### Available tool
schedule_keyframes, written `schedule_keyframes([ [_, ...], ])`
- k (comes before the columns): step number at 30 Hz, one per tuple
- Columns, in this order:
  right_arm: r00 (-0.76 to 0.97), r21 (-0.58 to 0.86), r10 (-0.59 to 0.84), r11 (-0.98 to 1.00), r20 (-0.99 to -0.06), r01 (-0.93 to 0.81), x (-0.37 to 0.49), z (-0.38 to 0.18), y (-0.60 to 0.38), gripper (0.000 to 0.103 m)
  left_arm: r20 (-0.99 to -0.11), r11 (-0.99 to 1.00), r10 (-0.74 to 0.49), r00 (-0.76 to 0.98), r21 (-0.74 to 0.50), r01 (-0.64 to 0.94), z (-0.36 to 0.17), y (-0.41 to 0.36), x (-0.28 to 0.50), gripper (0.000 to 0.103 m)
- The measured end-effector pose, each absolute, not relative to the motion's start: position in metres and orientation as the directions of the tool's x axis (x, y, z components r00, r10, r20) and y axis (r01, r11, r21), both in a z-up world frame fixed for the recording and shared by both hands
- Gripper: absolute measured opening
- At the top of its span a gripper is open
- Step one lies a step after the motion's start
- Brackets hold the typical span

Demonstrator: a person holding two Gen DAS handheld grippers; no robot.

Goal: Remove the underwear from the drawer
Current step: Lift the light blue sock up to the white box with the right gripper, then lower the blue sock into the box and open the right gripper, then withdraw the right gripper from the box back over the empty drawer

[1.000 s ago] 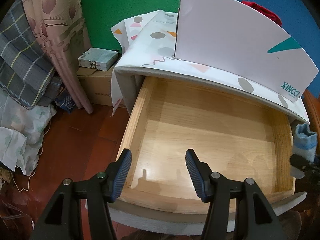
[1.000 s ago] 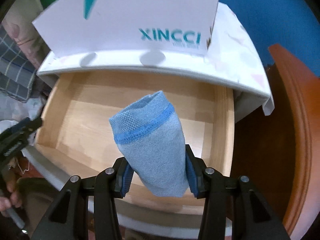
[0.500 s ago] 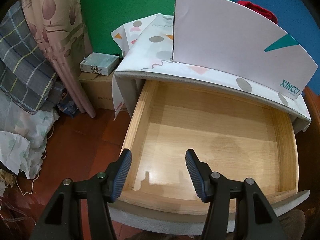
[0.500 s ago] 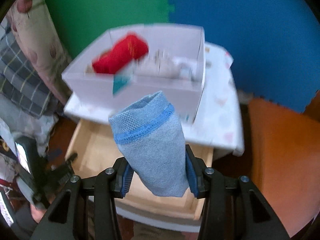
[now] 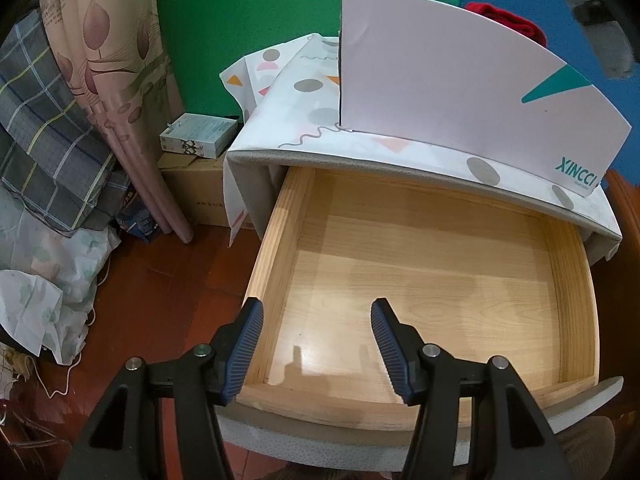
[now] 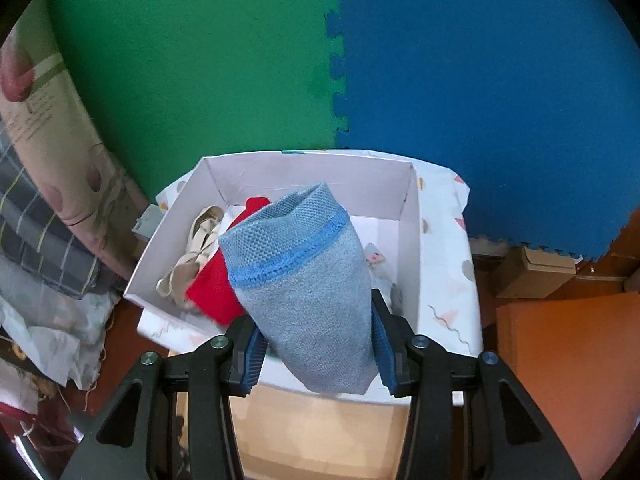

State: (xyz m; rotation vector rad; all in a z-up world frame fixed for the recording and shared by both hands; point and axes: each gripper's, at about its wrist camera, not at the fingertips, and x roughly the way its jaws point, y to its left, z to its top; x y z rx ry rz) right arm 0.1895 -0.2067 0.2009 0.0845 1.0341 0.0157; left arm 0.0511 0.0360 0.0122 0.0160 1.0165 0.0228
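On the left, the left claw (image 5: 316,344) hangs with its jaws spread and nothing between them, just as it did a second ago, poised over the near left corner of the pulled-out pale wooden drawer (image 5: 276,248). That drawer now shows only bare boards in the left wrist view; the folded blue-grey knitted underwear (image 6: 304,292), which a second ago showed at the drawer's right edge, has gone from there. Above the drawer, the white cardboard box with teal lettering (image 5: 460,80) stands on the patterned-cloth-covered cabinet top (image 5: 304,120), with a red garment (image 5: 508,24) peeking over its far rim. Moving right, the right claw (image 6: 316,354) pinches the underwear between its blue ribbed pads, the brighter blue band end sticking upward and forward. A second ago this claw looked down into the drawer; it has since risen and swung over the open top of the box, where the red cloth and a cream strappy item (image 6: 196,248) lie inside. By my reading, the removal itself is done: the underwear is clear of the drawer and held above the box, so what remains is probably setting it down among the other clothes and letting go.
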Motion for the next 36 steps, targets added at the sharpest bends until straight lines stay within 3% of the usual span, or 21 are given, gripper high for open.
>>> schedule_keyframes([
  [14,0.420,-0.060,-0.072,0.997,-0.905,0.042,0.238,0.125,-0.187,0.048,-0.846,0.999,0.034,0.533,0.049,0.014,0.012,0.030,0.050,0.058],
  [20,0.437,-0.037,-0.057,0.998,-0.898,0.054,0.236,0.118,-0.194,0.053,-0.846,0.998,0.037,0.532,0.056,0.021,0.012,0.028,0.051,0.058],
  [21,0.439,-0.041,-0.061,0.998,-0.896,0.054,0.235,0.118,-0.194,0.060,-0.846,0.998,0.037,0.532,0.058,0.022,0.012,0.027,0.051,0.058],
  [22,0.440,-0.040,-0.060,0.998,-0.896,0.055,0.235,0.120,-0.194,0.073,-0.846,0.998,0.037,0.532,0.059,0.024,0.012,0.027,0.051,0.058],
  [24,0.452,-0.023,-0.046,0.998,-0.891,0.055,0.230,0.122,-0.197,0.085,-0.846,0.998,0.039,0.531,0.062,0.025,0.011,0.026,0.051,0.058],
  [36,0.563,-0.020,-0.014,1.000,-0.826,-0.004,0.146,0.166,-0.199,0.100,-0.839,0.998,0.040,0.543,0.063,0.024,0.013,0.023,0.049,0.058],
])
